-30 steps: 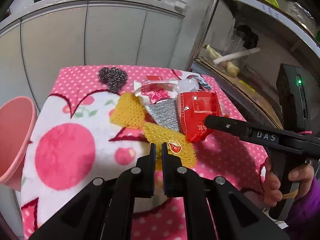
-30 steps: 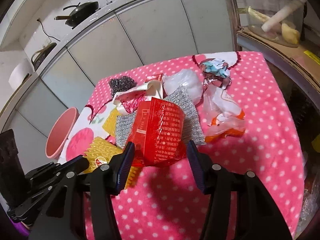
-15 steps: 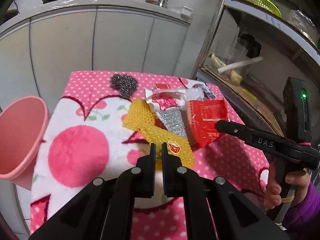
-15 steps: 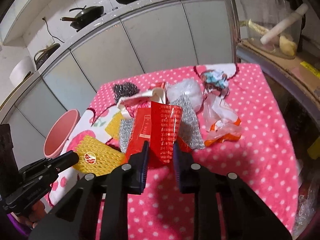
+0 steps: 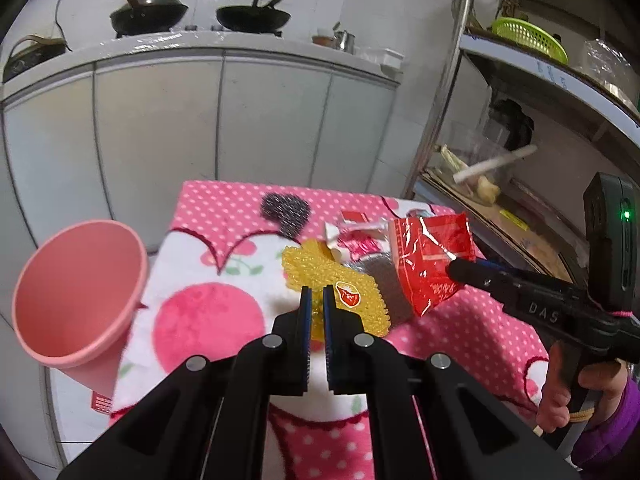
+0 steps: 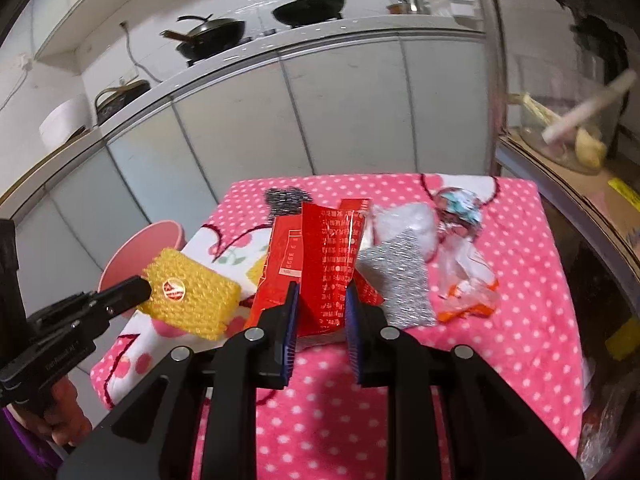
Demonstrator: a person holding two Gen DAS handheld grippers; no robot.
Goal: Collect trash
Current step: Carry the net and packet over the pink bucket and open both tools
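since a second ago my right gripper (image 6: 320,304) has clamped and lifted the red wrapper (image 6: 326,264); left gripper (image 5: 314,312) pinches the yellow mesh (image 6: 188,292); pink bin (image 5: 76,296) empty, silver pad (image 6: 396,284) and other scraps left

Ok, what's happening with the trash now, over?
Left gripper shut on yellow mesh. Right gripper shut on red wrapper. Pink bin open at left, nothing blocking it.
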